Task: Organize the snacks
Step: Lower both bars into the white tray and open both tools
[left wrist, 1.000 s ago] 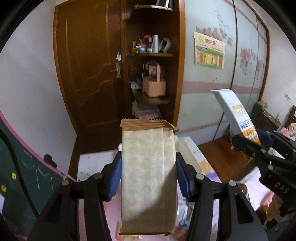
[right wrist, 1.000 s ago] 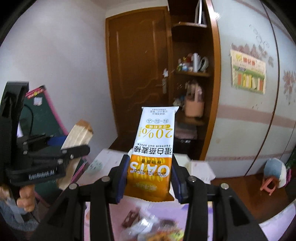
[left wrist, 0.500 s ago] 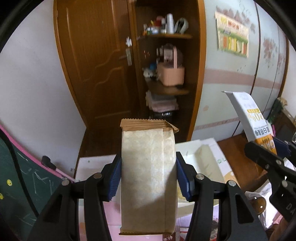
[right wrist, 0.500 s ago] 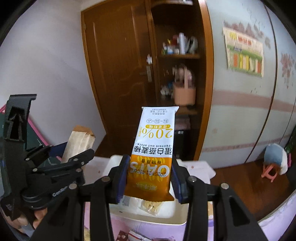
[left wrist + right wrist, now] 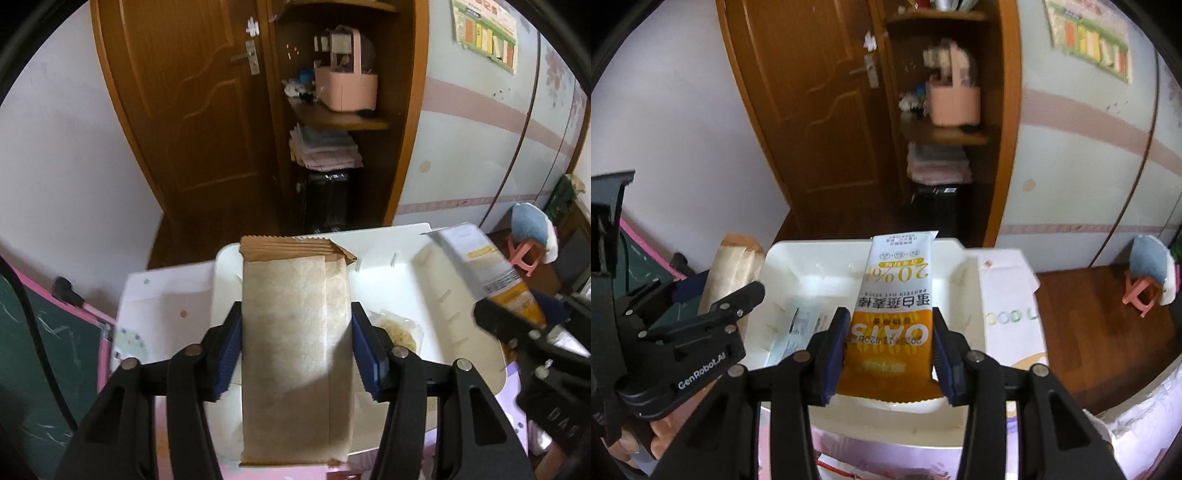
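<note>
A brown paper snack packet (image 5: pixel 295 350) stands upright between the blue pads of my left gripper (image 5: pixel 295 332). The jaws are opening, and the pads still touch the packet's sides. It hangs over the left part of a white plastic bin (image 5: pixel 406 251). My right gripper (image 5: pixel 889 347) is shut on an orange-and-white oat stick packet (image 5: pixel 894 295), held over the same bin (image 5: pixel 812 251). The right wrist view also shows the left gripper (image 5: pixel 701 306) with the brown packet (image 5: pixel 735 262) at the bin's left edge. The oat packet (image 5: pixel 480 266) shows at the right of the left wrist view.
A clear snack bag (image 5: pixel 397 328) and a flat wrapper (image 5: pixel 801 325) lie inside the bin. White paper sheets (image 5: pixel 166 295) flank it on a pink table top. A green chalkboard (image 5: pixel 37 350) stands left. Beyond are a wooden door, shelves with a pink basket (image 5: pixel 345 88), and a pink stool (image 5: pixel 1141 291).
Both grippers have come down and forward with their packets, from well above the table to just over the white bin. Both views now tilt more steeply downward.
</note>
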A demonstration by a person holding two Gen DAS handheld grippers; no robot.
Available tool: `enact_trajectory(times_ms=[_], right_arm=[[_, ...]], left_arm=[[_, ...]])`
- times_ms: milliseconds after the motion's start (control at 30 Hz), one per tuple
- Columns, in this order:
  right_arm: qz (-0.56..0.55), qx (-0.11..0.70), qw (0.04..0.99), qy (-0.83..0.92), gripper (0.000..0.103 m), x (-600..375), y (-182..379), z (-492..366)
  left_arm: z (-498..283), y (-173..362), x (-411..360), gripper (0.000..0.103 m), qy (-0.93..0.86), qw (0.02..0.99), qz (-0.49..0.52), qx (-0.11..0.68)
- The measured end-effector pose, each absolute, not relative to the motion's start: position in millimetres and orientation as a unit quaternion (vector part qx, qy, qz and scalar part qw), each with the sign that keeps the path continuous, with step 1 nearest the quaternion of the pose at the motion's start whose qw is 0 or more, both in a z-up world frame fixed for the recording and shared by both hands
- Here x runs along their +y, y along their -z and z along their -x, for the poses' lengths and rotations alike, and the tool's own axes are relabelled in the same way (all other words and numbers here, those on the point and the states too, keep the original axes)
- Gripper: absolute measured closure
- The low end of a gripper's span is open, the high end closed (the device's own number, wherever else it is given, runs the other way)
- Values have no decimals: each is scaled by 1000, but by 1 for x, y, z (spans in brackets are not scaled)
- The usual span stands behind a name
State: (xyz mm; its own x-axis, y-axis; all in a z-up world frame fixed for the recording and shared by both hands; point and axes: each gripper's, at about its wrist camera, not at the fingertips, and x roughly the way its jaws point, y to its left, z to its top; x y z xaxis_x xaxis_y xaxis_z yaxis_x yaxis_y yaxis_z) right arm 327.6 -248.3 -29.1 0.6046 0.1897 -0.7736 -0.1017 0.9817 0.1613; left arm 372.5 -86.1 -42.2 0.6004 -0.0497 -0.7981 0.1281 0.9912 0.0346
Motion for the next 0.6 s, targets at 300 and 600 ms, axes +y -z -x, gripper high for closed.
enact_trajectory(times_ms=[300,600], right_arm=[[-67,458,882,-90,58,-242,42,-320],[-73,450,886,-86,58,-243,13,-288]], left_arm=[[-364,51,-56,16,65,875,8,479],[-309,7,-48,16,63,909,-45,410]])
